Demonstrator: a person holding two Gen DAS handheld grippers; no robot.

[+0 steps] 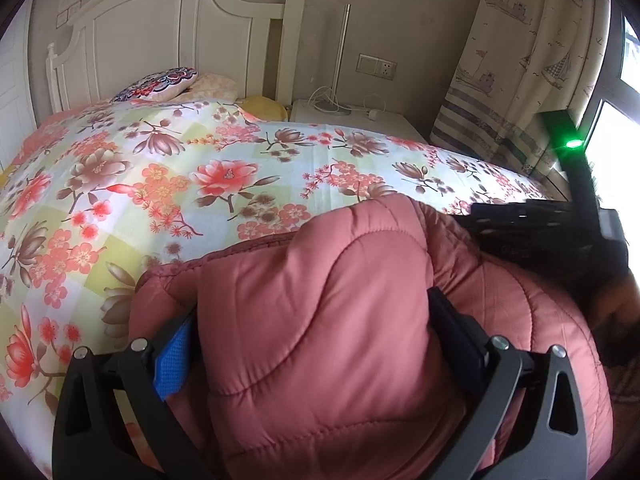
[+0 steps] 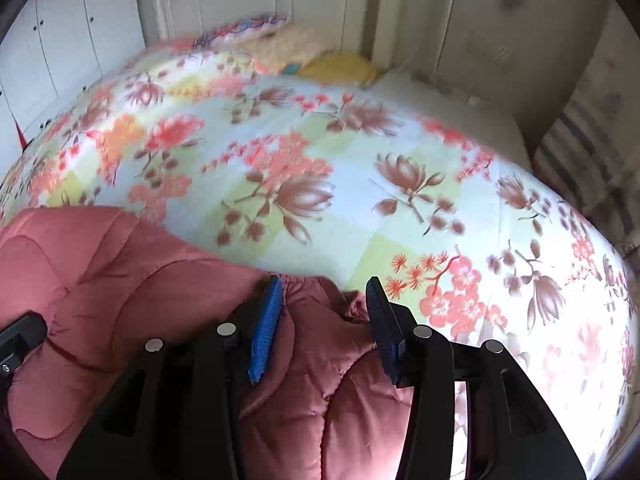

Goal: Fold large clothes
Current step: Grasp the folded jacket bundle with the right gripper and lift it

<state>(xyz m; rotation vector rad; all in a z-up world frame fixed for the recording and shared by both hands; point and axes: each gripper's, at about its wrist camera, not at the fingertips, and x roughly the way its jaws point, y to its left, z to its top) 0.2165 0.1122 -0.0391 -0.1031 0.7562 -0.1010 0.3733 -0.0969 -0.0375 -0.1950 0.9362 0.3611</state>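
Note:
A pink quilted jacket [image 1: 320,320] lies bunched at the near edge of the bed. A thick fold of it bulges between the fingers of my left gripper [image 1: 312,308], which stand wide and press on it from both sides. In the right wrist view the same jacket [image 2: 120,272] spreads to the left. My right gripper [image 2: 325,284] is shut on a gathered edge of it, held between the blue pad [image 2: 266,328] and the other finger. The right gripper's black body with a green light [image 1: 574,144] shows at the right of the left wrist view.
The bed is covered by a floral sheet [image 1: 200,168], with pillows [image 1: 160,84] against the white headboard [image 1: 168,28]. A white nightstand [image 1: 352,118] with cables stands beyond the bed. A curtain [image 1: 520,60] hangs at the right and white cupboards [image 2: 60,40] at the left.

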